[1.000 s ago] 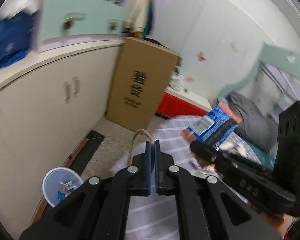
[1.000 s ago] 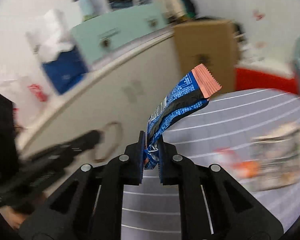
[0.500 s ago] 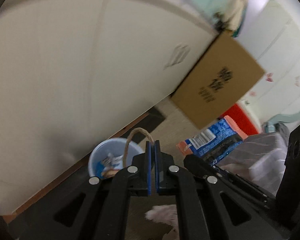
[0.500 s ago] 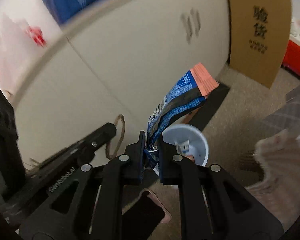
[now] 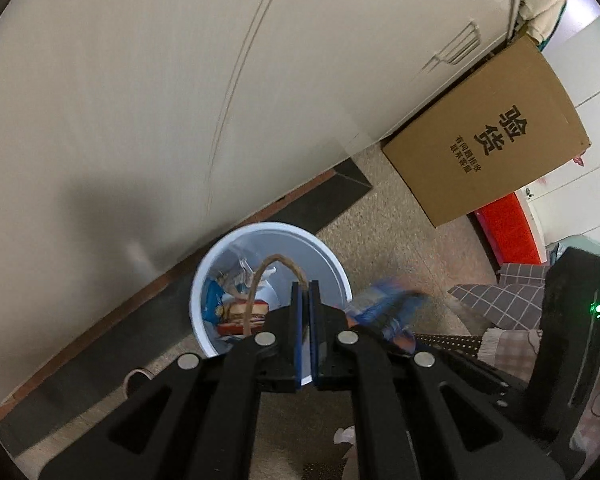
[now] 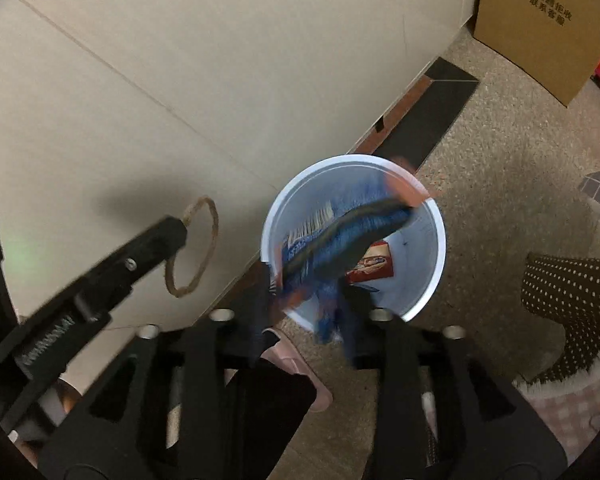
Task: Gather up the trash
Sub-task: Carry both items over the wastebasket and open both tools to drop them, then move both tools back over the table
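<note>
Cream cabinet front (image 5: pixel 180 100) now filling most of both views, where a second ago bedding and shelves showed. Brown cardboard box (image 5: pixel 496 136) standing on the speckled floor (image 6: pixel 500 140) by the cabinet's corner, printed with large black Chinese characters, small lines beneath too fine to read. White trash bin (image 5: pixel 332 260) on the floor against the cabinet's foot, far larger than before, with packets inside. Blue snack wrapper (image 6: pixel 340 240), earlier pinched upright, now blurred and tipping over the bin's mouth; jaws of the right gripper (image 6: pixel 304 332) opening, pads clear of it. Only in the right view: red packet in the bin, dotted black cloth (image 6: pixel 564 292). Only in the left view: green light on the right tool. Left gripper (image 5: pixel 305 312) jaws closed on a brown cord loop (image 5: pixel 268 276), as before.
</note>
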Demonstrator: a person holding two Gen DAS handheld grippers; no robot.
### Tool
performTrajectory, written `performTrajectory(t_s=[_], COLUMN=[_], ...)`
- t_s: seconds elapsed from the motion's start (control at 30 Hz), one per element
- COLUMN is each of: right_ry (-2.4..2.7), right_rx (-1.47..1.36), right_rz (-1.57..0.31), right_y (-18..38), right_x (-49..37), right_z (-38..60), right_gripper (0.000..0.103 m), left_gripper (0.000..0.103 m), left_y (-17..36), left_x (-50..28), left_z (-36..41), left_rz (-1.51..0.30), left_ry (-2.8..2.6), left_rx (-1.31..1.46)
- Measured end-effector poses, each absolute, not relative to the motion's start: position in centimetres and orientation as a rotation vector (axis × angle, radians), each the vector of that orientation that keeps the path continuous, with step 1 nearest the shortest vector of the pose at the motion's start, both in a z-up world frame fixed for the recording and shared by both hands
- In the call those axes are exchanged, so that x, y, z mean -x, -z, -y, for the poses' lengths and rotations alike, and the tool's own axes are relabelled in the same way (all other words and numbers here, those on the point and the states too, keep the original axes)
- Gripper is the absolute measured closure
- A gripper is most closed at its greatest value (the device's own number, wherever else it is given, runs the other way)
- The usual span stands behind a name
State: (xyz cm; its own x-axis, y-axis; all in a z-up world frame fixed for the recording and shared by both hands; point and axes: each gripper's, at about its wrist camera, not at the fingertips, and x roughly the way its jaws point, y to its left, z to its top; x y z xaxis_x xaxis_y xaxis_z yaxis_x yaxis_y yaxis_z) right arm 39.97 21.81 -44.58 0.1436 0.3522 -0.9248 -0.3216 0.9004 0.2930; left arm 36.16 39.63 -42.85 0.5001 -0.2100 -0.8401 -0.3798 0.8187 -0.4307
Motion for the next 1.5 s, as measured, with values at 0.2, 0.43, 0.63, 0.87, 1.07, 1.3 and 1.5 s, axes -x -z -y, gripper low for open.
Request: performTrajectory(t_s=[0.2,0.43,0.63,0.87,1.07,1.3,1.5], right_ry=[-0.469,-0.446,-0.436,-0.373,-0.324,-0.338,-0.378], right_rx=[-0.034,-0.088,-0.139,-0.158,-0.191,-0.284,-0.334], right_rz=[-1.338,-1.324,-1.305,-1.217,-1.100,-1.016,-0.951], right_y=[45.2,45.8,45.7,43.3,39.8,33.6,28.0], right_x=[-41.3,-41.5,-41.8,-41.0,-40.2,-39.1,-37.0], right_z=[-21.1,-19.7,-18.8,-17.2,-15.7,-13.6,-12.2], right_gripper=[0.057,0.047,0.044,0.044,0.044,0.043,0.040], left_gripper=[0.100,0.100,0.100,0.100,0.086,0.041,0.041], left_y=[45.1,45.1,44.7,44.4,42.5,37.0,30.2], left_x=[-36.9,-37.7,-37.6,-37.8,-38.2,-36.7,-34.7], left_z=[-39.1,-38.1,-38.0,-37.1,-36.7,-35.9,-33.8], left_rz=[-1.081,-1.082,-1.078,-1.085,-1.080,-1.003,-0.919], left_ry=[-0.088,-0.082,-0.075,-0.053,-0.044,-0.063,-0.042], left_rx=[0.658,0.654,0.656,0.656,0.673,0.648,0.592])
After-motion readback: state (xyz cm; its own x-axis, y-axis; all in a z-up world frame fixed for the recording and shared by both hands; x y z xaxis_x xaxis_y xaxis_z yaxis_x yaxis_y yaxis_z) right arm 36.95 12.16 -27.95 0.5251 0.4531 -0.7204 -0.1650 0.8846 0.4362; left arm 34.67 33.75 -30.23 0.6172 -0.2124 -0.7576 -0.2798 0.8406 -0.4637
